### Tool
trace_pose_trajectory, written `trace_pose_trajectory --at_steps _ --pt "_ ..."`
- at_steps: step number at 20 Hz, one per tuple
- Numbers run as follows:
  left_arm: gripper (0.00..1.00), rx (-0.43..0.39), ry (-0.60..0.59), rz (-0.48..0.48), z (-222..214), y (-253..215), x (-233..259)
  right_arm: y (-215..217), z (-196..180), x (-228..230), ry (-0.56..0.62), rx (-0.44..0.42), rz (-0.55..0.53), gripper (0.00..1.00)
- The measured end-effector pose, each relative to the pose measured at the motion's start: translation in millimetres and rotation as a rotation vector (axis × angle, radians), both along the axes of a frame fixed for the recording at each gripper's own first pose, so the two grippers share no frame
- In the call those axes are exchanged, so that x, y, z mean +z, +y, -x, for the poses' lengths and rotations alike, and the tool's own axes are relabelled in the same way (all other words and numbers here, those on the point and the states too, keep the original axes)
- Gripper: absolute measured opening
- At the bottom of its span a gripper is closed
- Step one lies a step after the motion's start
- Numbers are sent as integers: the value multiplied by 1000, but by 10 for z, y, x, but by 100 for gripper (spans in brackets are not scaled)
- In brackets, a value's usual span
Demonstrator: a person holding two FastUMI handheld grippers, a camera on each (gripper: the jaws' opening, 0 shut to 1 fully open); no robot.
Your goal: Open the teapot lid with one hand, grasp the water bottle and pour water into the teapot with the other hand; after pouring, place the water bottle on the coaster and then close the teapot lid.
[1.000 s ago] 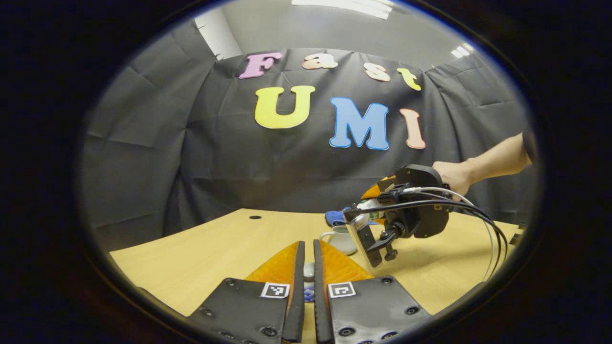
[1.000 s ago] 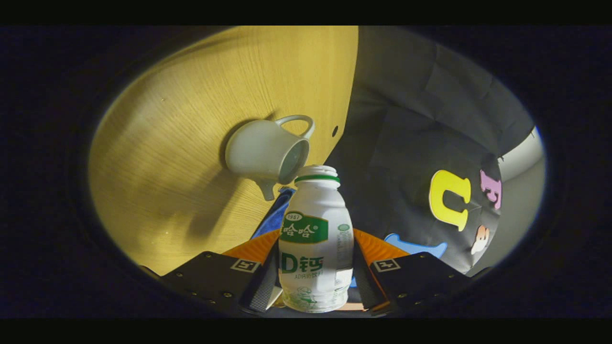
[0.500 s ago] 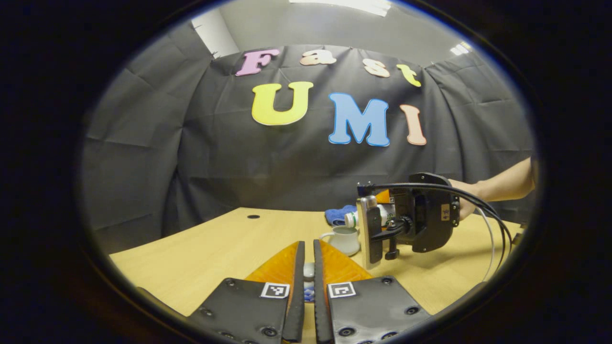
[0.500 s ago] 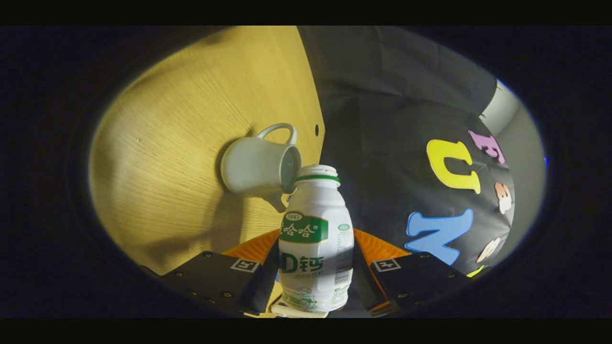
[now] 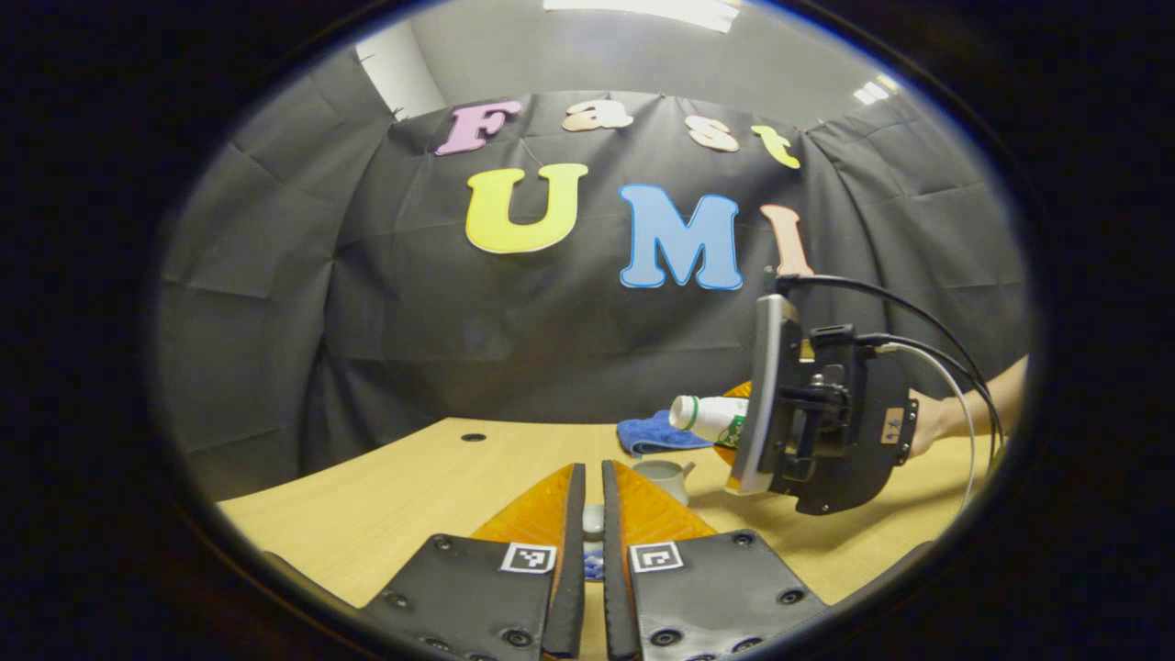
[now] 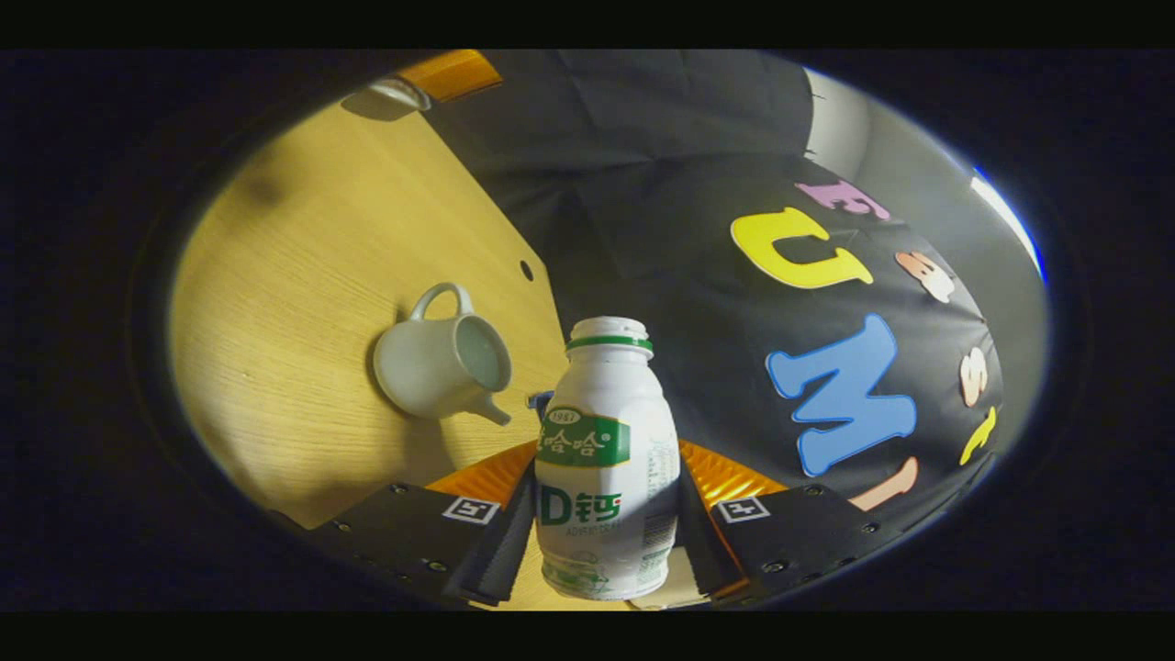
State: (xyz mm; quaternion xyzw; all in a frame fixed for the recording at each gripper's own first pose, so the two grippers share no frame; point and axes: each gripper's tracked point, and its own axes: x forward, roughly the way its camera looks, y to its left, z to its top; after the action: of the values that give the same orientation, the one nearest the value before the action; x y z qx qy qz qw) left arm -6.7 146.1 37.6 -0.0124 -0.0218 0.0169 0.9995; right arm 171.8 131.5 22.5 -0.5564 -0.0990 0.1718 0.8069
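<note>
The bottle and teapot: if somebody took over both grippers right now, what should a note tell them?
Right gripper: shut on the bottle, which is tilted near the teapot.
Left gripper: fingers nearly together around a small pale thing, probably the lid.
Teapot: open, on the table.
Blue cloth: behind the teapot.
Left: set the bottle on the coaster, then close the lid.

Teapot (image 6: 441, 364) glossy ceramic; water bottle (image 6: 606, 468) smooth plastic; table (image 6: 303, 294) matt wood grain; blue cloth (image 5: 656, 433) soft
</note>
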Motion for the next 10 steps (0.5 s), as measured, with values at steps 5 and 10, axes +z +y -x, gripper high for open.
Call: trace_pose_trajectory --at_steps 5,10 --pt "19 -27 -41 -1 -384 -24 170 -296 68 89 45 -51 -234 71" --pt "19 -80 -51 12 -740 -221 255 -661 117 208 45 -107 -404 71"
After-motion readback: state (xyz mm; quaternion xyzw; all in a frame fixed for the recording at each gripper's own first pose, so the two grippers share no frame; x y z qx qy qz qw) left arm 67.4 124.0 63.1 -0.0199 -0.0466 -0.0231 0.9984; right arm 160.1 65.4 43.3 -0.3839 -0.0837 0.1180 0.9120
